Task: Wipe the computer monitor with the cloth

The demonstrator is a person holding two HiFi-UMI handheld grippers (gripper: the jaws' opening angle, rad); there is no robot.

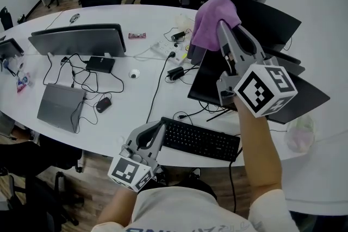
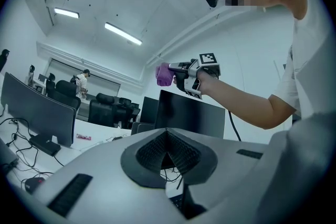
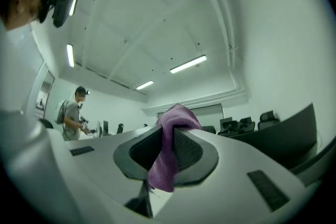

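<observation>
Over the white table [image 1: 136, 111], the head view shows the right gripper [image 1: 222, 24] raised, with a purple cloth [image 1: 209, 22] bunched round its tips. Below it stands the dark computer monitor [image 1: 209, 81], with a black keyboard [image 1: 200, 139] in front of it. The left gripper [image 1: 157, 129] hangs low at the table's near edge, just beside the keyboard's left end. Farther left are a second monitor [image 1: 79, 41] seen from behind, a closed grey laptop [image 1: 61, 106] and a mouse [image 1: 103, 104].

From the left gripper view, that gripper's jaws meet with nothing between them. Beyond them, the cloth is held in the air above the monitor's upper left corner, apart from the screen.

From the right gripper view, the jaws are clamped on the cloth, which rises in a fold above them and hangs down in front. A person [image 3: 71, 115] stands far off at the left.
</observation>
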